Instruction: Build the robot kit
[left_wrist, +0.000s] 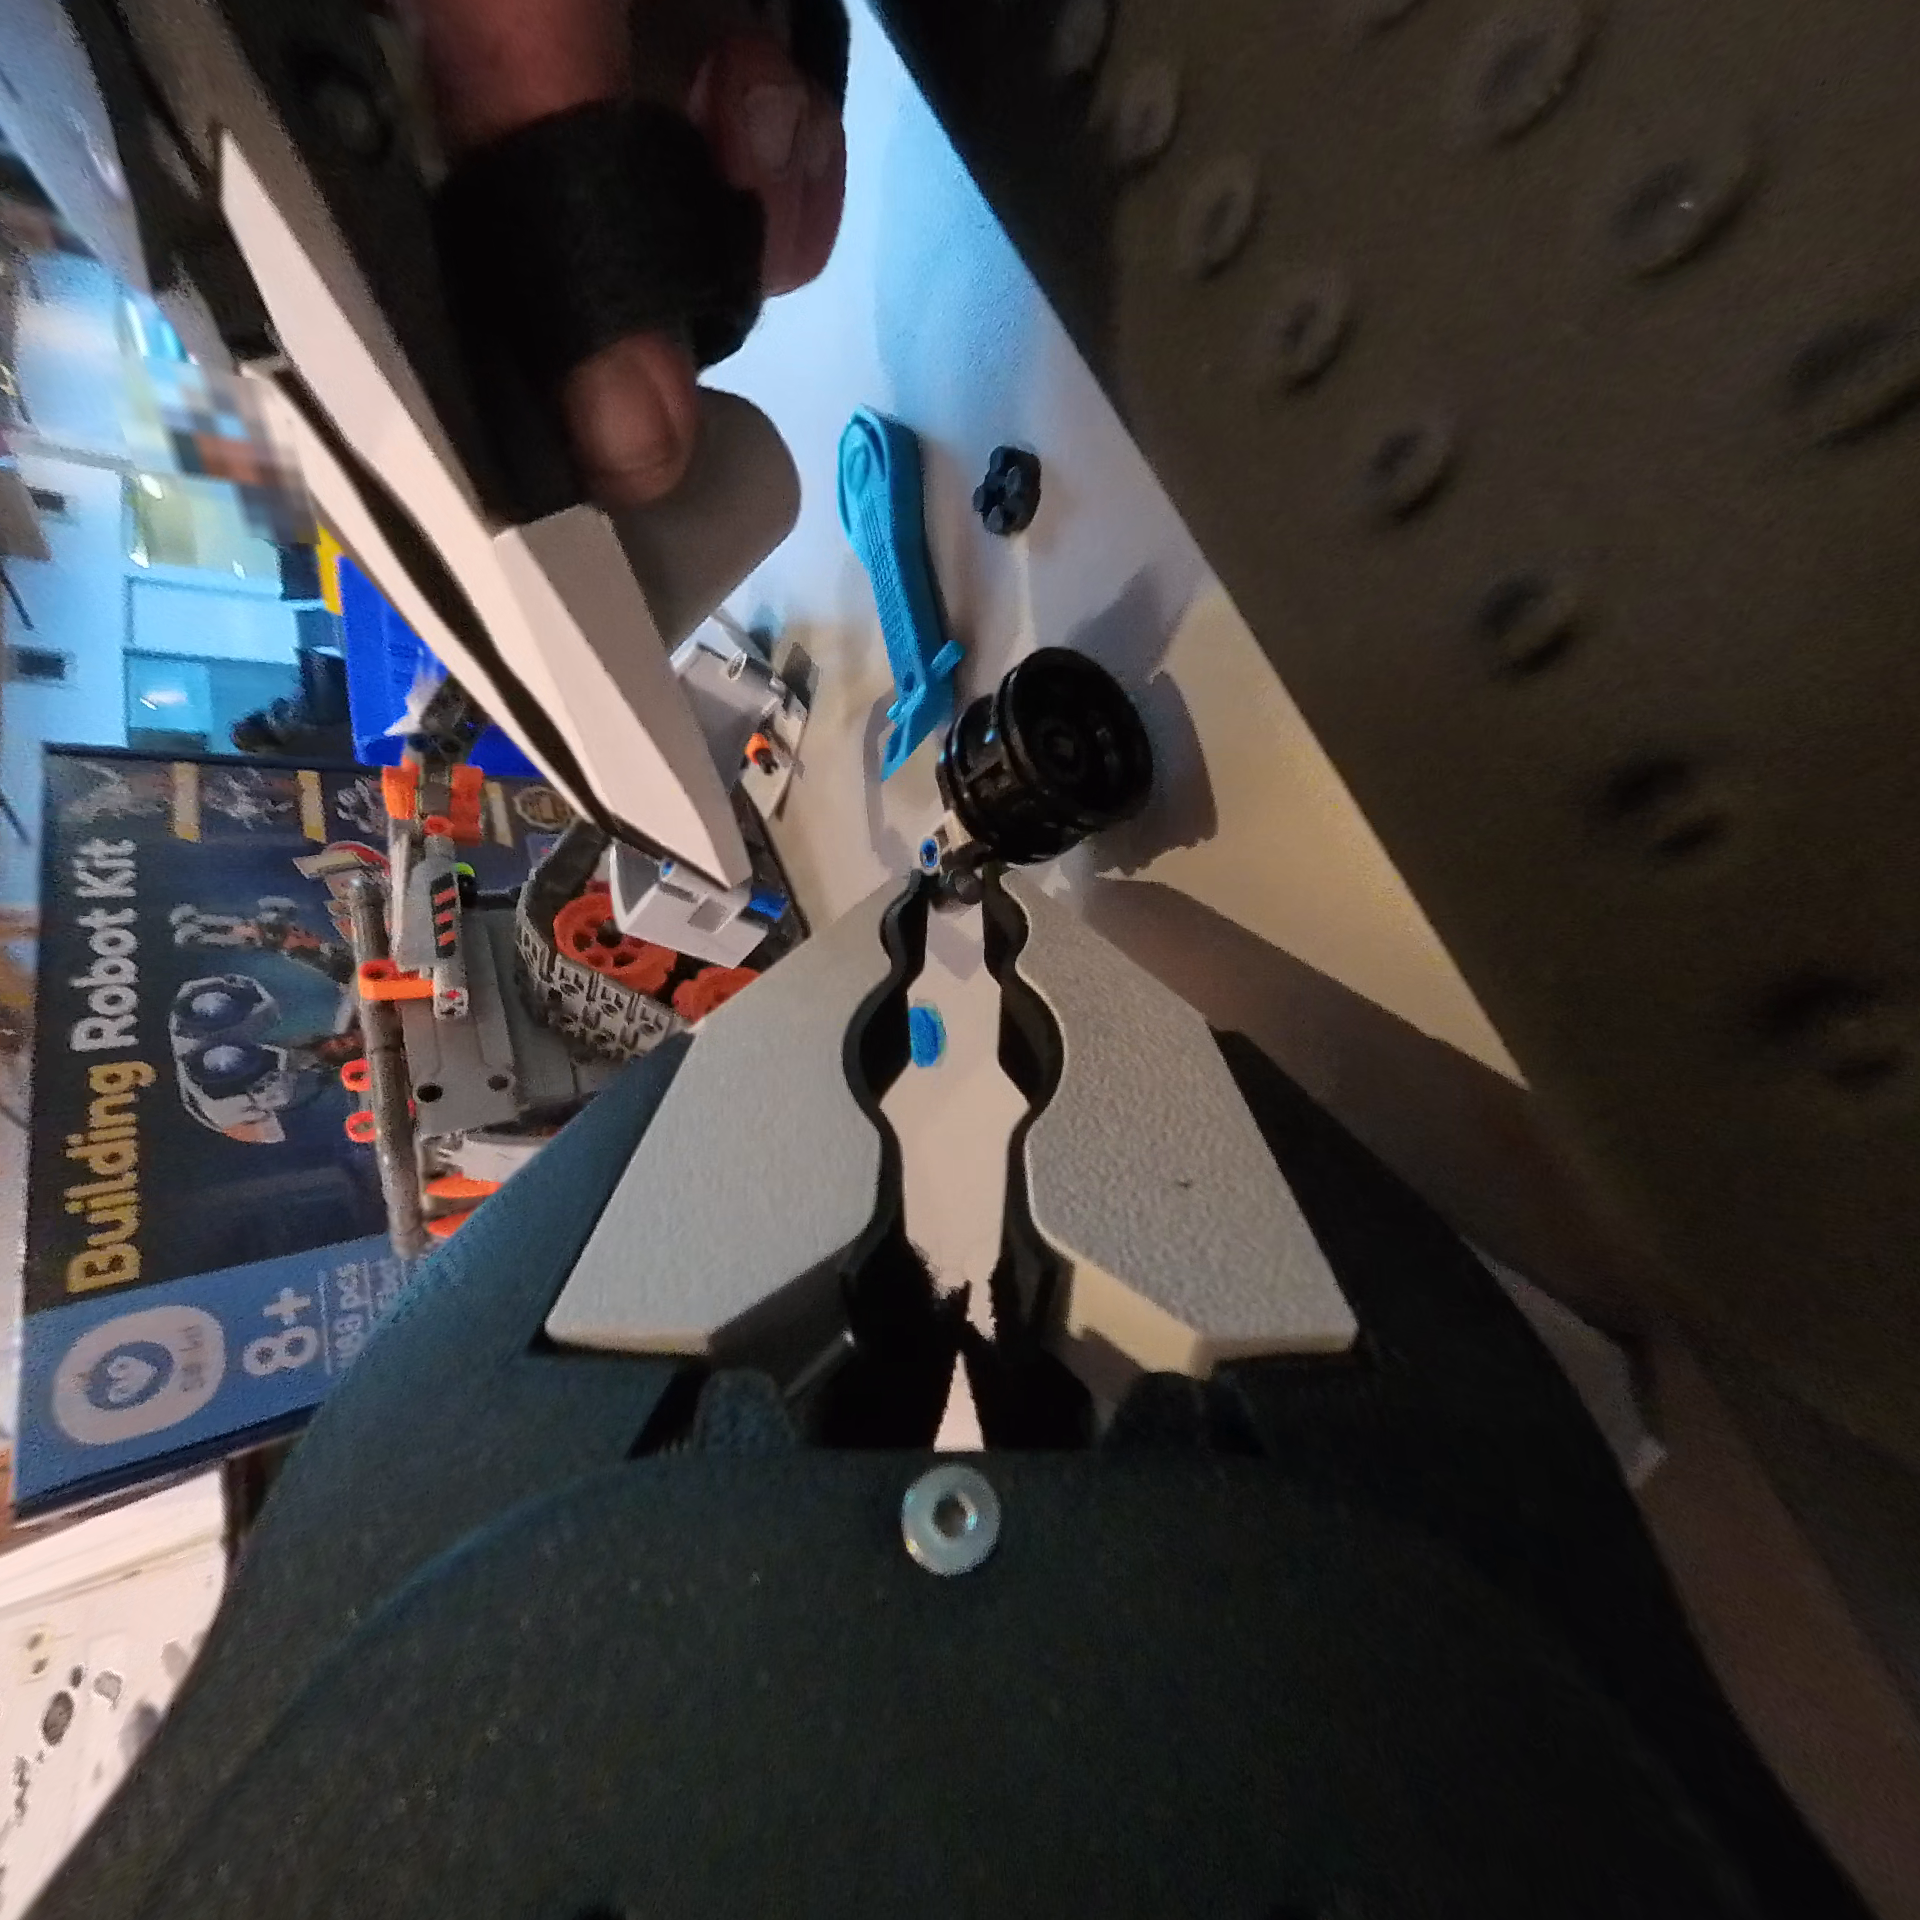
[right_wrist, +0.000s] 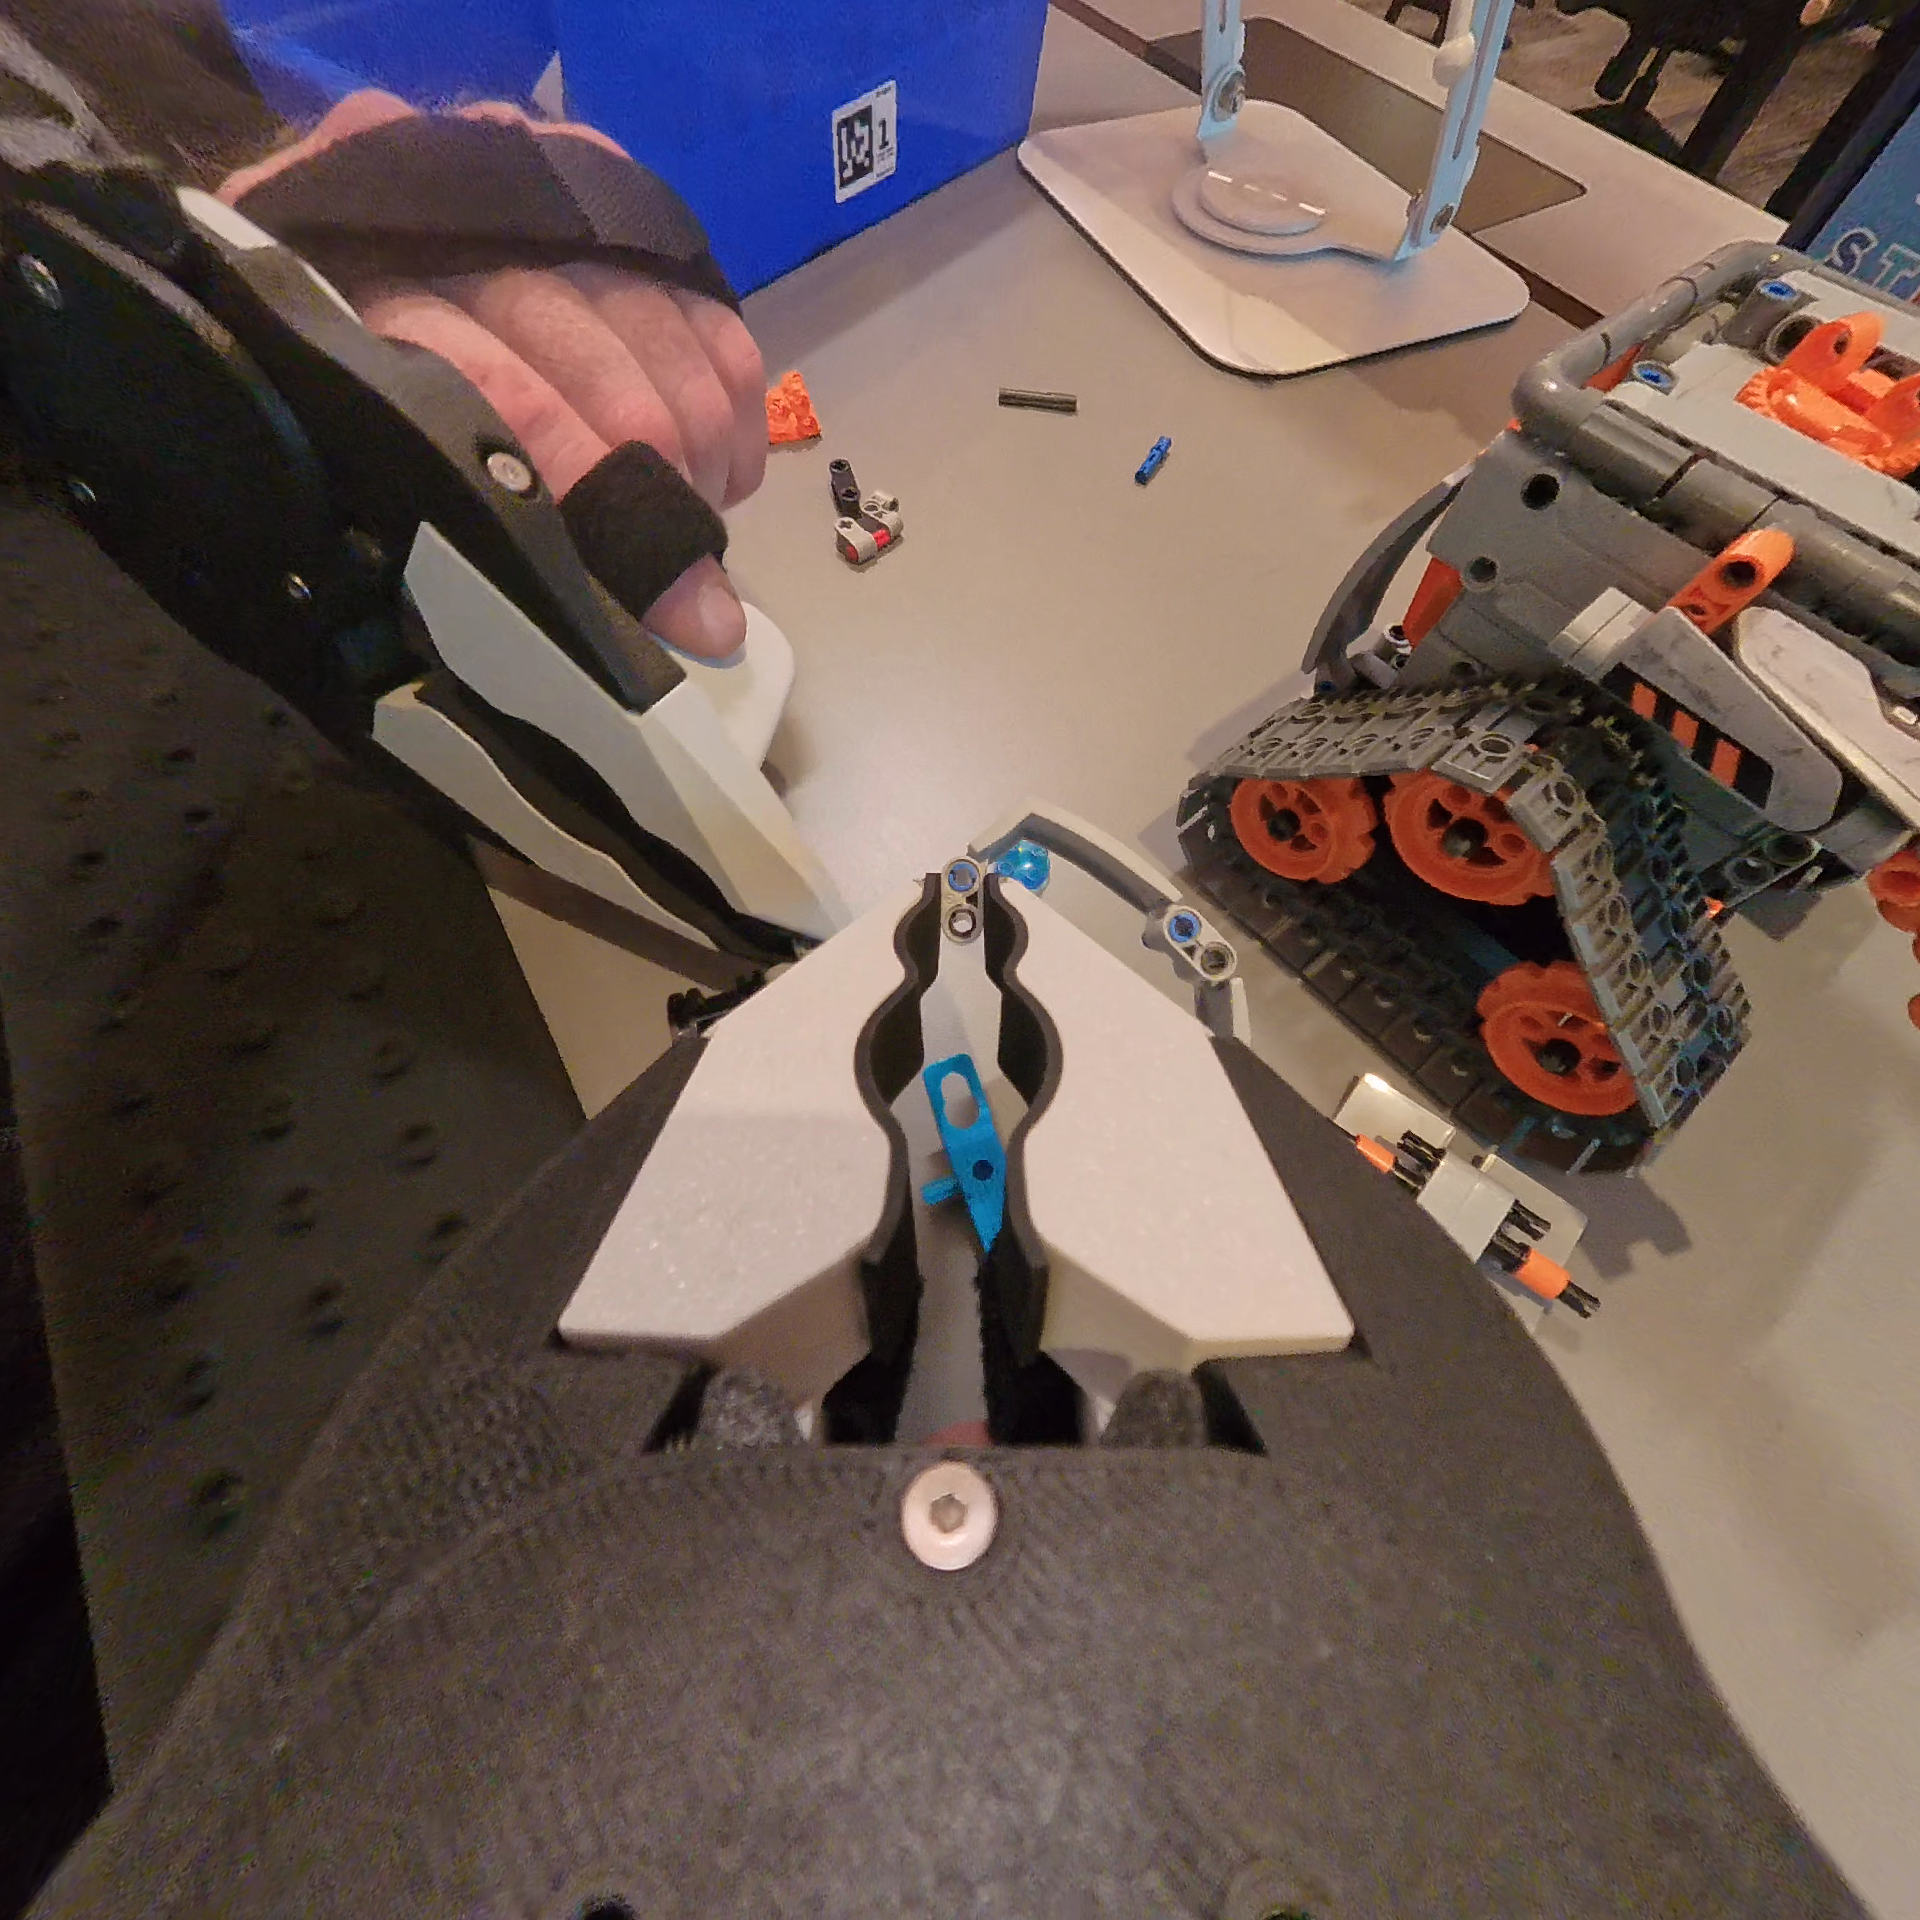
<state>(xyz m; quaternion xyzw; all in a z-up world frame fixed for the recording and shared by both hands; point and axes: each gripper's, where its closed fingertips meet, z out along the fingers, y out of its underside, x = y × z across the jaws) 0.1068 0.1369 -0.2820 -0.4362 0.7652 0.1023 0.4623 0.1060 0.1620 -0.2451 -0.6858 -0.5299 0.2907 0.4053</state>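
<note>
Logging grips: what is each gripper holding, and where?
Left gripper: black wheel assembly, by its small grey connector. Right gripper: curved grey tube piece, by its end connector.

Two handheld grippers, one per hand: left gripper (left_wrist: 956, 894), right gripper (right_wrist: 971, 904).

One black wheel (left_wrist: 1049, 753), at the tips of the left jaws.

One blue lever tool (left_wrist: 899, 582), beyond the left jaws beside the wheel.

One small dark round stud piece (left_wrist: 1006, 488), farther out past the tool.

One tracked model (right_wrist: 1579, 831), to the right of the right jaws; three orange wheels (right_wrist: 1465, 836) visible inside its near track.

One printed kit box (left_wrist: 197, 1091), left of the left jaws.

One blue bin (right_wrist: 790, 114) and one white stand base (right_wrist: 1278, 239), far beyond the right jaws.
</note>
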